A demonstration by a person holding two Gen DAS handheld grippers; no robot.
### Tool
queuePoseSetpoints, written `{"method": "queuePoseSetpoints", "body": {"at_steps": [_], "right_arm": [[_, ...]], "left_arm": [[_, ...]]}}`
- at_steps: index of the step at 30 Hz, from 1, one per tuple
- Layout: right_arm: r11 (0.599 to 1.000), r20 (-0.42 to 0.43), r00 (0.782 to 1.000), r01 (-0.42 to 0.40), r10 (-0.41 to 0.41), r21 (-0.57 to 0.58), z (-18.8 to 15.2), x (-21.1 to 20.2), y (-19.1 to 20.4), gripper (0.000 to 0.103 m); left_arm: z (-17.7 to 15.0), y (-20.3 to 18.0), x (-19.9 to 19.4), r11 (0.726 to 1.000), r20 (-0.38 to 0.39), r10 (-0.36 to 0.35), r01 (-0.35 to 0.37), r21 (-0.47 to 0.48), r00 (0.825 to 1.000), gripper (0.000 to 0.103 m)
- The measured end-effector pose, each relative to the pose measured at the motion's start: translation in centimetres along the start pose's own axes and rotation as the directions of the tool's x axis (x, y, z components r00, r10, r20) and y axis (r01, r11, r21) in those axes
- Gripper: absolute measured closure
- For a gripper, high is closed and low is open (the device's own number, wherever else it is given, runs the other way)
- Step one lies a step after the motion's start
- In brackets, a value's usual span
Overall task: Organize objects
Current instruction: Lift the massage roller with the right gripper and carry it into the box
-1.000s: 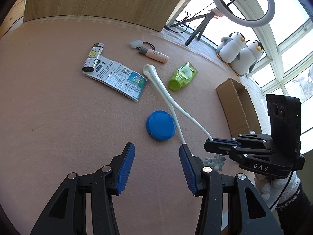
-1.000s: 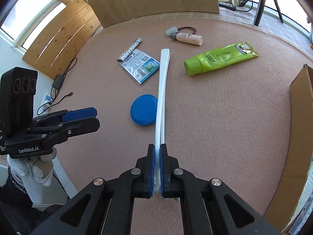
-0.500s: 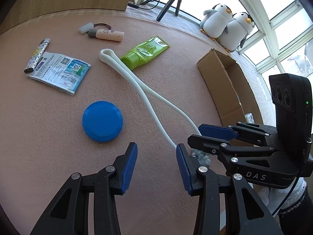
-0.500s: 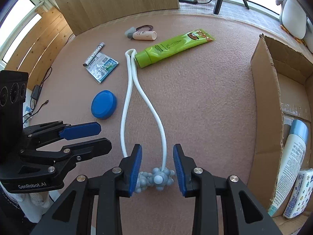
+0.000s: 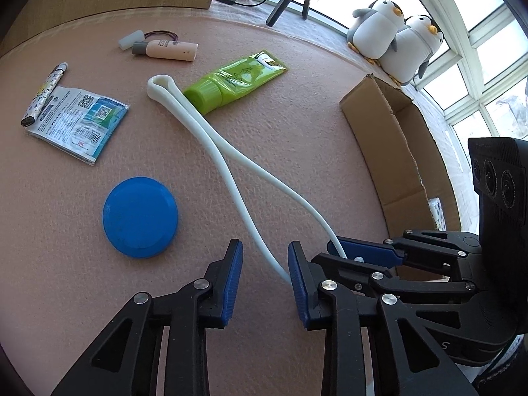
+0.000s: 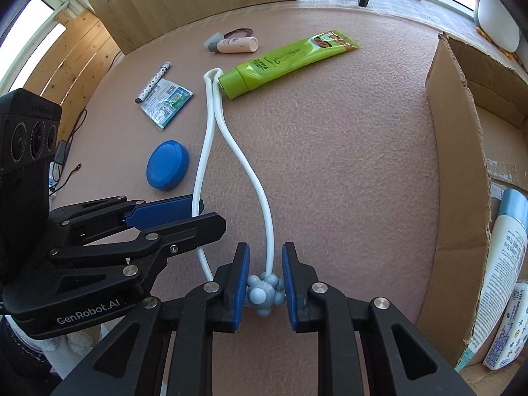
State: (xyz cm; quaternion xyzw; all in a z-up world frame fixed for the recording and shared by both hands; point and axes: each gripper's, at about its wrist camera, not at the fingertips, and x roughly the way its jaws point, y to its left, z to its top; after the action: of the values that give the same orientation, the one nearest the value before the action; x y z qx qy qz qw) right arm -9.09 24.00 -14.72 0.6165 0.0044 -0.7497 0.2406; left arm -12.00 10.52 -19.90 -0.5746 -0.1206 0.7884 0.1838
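A white looped massager point(image 5: 227, 165) lies on the pink felt table point(image 5: 297, 115), its two strands spread apart toward me. In the right wrist view the massager point(image 6: 244, 165) ends in a blue-grey knobbed ball point(image 6: 264, 292). My right gripper point(image 6: 264, 274) is shut on that ball, both pads touching it. My left gripper point(image 5: 264, 280) stands open just to the left, with the other strand running up against its right pad. The left gripper point(image 6: 204, 216) covers part of that strand. The right gripper point(image 5: 326, 252) sits close beside it.
A blue disc point(image 5: 140, 216), a green tube point(image 5: 234, 81), a printed packet point(image 5: 79, 122) with a pen point(image 5: 44, 94) and a pink bottle point(image 5: 168, 49) lie further out. An open cardboard box point(image 6: 455, 165) on the right holds bottles point(image 6: 501, 264). Two plush penguins point(image 5: 396, 39) sit behind it.
My right gripper let go of the pinched strands, opened, then closed on the knobbed ball. The massager's strands sprang apart. Both grippers drew closer together.
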Motion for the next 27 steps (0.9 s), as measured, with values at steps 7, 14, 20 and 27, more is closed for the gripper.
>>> {"method": "queuePoseSetpoints", "body": {"at_steps": [7, 14, 20, 27], "right_arm": [[1.000, 0.016, 1.000, 0.011, -0.011, -0.018, -0.4, -0.1, 0.7, 0.086], [0.999, 0.063, 0.998, 0.008, -0.006, -0.032, -1.0, -1.4, 1.9, 0.088], [1.000, 0.110, 0.994, 0.003, 0.000, -0.031, -0.9, -3.5, 2.8, 0.088], [0.999, 0.180, 0.983, 0.026, -0.030, 0.027, -1.2, -6.8, 1.3, 0.088]], "left_arm": [[0.2, -0.2, 0.2, 1.000, 0.006, -0.006, 0.006, 0.008, 1.000, 0.085], [-0.4, -0.3, -1.7, 1.000, 0.055, -0.011, 0.011, 0.014, 0.998, 0.086], [0.1, -1.0, -3.9, 0.999, 0.088, -0.014, 0.011, 0.035, 0.996, 0.086], [1.8, -4.8, -4.8, 0.993, 0.115, -0.052, 0.039, 0.113, 0.992, 0.086]]}}
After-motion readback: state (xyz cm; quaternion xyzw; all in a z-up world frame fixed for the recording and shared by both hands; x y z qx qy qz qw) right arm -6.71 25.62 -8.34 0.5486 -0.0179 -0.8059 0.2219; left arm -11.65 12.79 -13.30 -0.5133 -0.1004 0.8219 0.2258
